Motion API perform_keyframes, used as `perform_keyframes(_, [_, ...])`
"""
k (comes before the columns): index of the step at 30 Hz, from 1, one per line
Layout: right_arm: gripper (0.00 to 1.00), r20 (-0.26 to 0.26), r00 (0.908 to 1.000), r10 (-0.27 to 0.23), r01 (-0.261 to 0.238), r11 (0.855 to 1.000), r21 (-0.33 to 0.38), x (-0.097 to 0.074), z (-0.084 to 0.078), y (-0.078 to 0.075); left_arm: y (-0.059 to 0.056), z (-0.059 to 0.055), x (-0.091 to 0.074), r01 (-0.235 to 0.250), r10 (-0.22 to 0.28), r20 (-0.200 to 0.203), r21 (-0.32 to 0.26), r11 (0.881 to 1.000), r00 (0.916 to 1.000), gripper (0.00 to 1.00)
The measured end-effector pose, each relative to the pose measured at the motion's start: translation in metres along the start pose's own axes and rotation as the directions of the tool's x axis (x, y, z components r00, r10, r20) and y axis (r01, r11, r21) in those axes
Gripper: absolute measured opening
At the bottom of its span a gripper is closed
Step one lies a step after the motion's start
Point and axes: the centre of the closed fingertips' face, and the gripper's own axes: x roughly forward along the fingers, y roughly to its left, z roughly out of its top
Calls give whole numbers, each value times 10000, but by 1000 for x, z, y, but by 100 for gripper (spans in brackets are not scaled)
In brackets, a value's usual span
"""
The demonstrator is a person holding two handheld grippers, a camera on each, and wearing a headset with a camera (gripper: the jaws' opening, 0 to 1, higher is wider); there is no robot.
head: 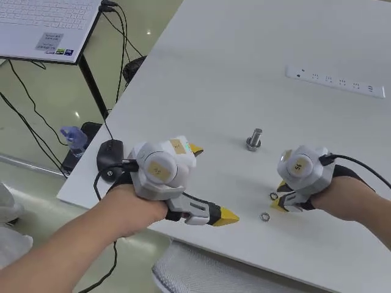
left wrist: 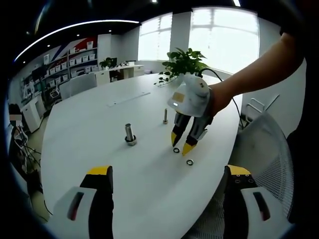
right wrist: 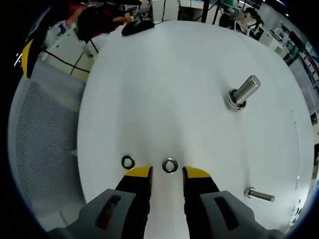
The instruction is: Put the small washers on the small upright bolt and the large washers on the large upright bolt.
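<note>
– Near the front edge of the table (head: 214, 61): right gripper (right wrist: 167, 173) pointed down, jaws slightly apart, holding nothing. One washer (right wrist: 170, 165) lies flat just ahead of the gap. The second washer (right wrist: 128, 162) lies just beside one jaw tip.
– And the left gripper?
– Left gripper (left wrist: 169, 171) hovers off to the side, jaws spread wide, empty.
– Bolts?
– Large bolt (right wrist: 244, 92) upright mid-table, well apart from both washers. Small bolt (right wrist: 259, 195) upright, off to the right gripper's side. Ring at the large bolt's base may be a washer or the bolt's own head; can't tell.
– Best way to pick up?
– My read: set both tips on the tabletop straddling the ring, close across its rim, lift level. Avoid nudging the neighbour. Washer size is unclear from here, so check it against the bolts first.
</note>
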Motion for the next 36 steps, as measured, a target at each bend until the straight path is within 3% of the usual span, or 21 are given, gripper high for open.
perform_keyframes(10, [24, -19, 9999, -145, 145, 9999, -5, 1, 1, 0, -5, -7, 2, 94, -95, -110, -113, 9999, 9999, 91])
perform_keyframes(17, [20, -118, 9998, -169, 169, 9998, -58, 1, 3, 0, -3, -6, 3, 101, -102, -88, -93, 9999, 9999, 90])
perform_keyframes(29, [14, -1078, 9936, -335, 330, 9994, -65, 3, 6, -1, -1, -6, 4, 182, -182, -133, -8, 9998, 9997, 88])
perform_keyframes(36, [12, -605, 9980, -168, 205, 9979, 613, 0, 4, -3, -2, -4, 3, 176, -176, -152, 15, 9998, 9997, 87])
